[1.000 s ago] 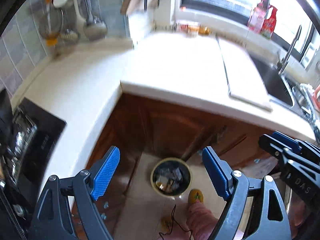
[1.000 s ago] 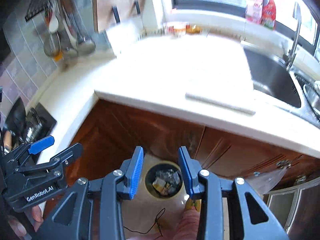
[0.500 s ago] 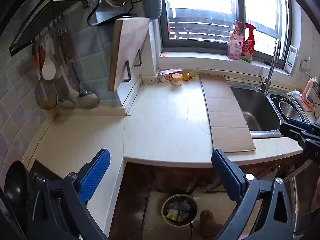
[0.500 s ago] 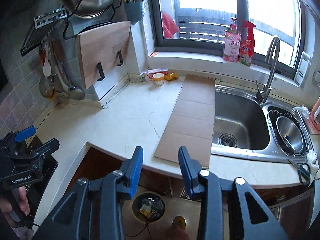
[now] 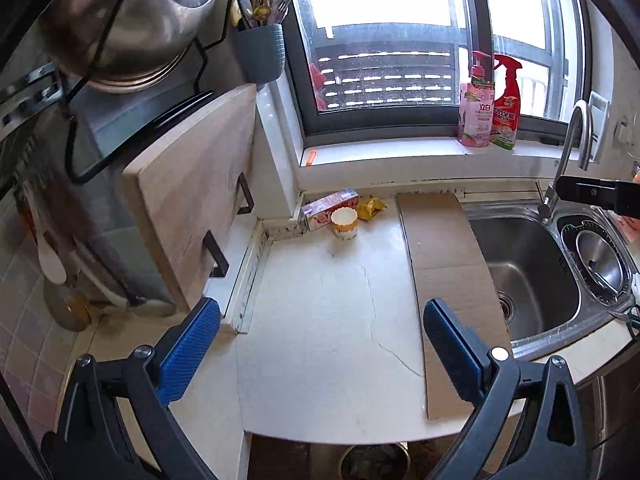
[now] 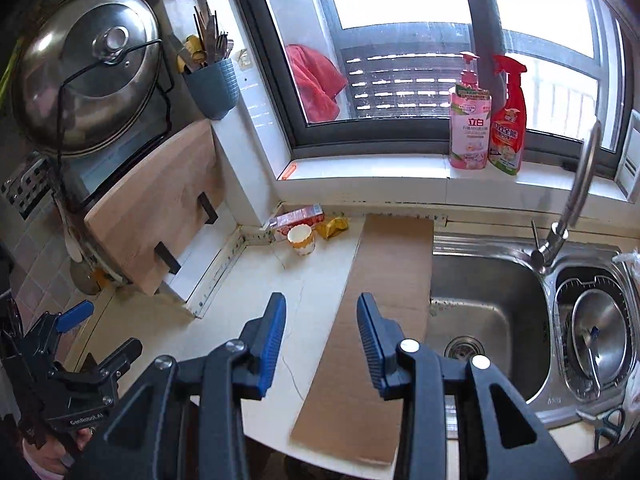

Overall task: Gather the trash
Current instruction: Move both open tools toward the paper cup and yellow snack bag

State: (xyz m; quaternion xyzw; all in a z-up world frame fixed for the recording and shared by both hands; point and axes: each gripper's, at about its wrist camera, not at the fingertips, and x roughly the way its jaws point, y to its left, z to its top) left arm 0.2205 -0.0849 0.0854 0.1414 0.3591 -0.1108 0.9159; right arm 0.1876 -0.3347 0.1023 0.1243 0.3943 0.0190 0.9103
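Trash lot: milk carton (image 5: 329, 208), paper cup (image 5: 344, 222) and yellow wrapper (image 5: 370, 208) are lying clustered at the surface's (image 5: 320, 320) back corner under the window, straight ahead of both tongs. Carton's long axis is running along the wall.

Left tongs (image 5: 320, 344) are hanging wide apart, empty; right tongs (image 6: 320, 340) partly apart, empty. Neither looks clearly nearer.

Cup is standing upright; contents unseen. Bin (image 5: 374, 460) below the surface edge is holding scraps.

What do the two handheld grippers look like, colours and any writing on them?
Both grippers are black plastic frames with silver bolts at the pivots. The left gripper and right gripper each carry two fingers faced with ribbed blue pads. In the right wrist view, the left gripper's side bears white "GenRobot.AI" lettering. No cables show.
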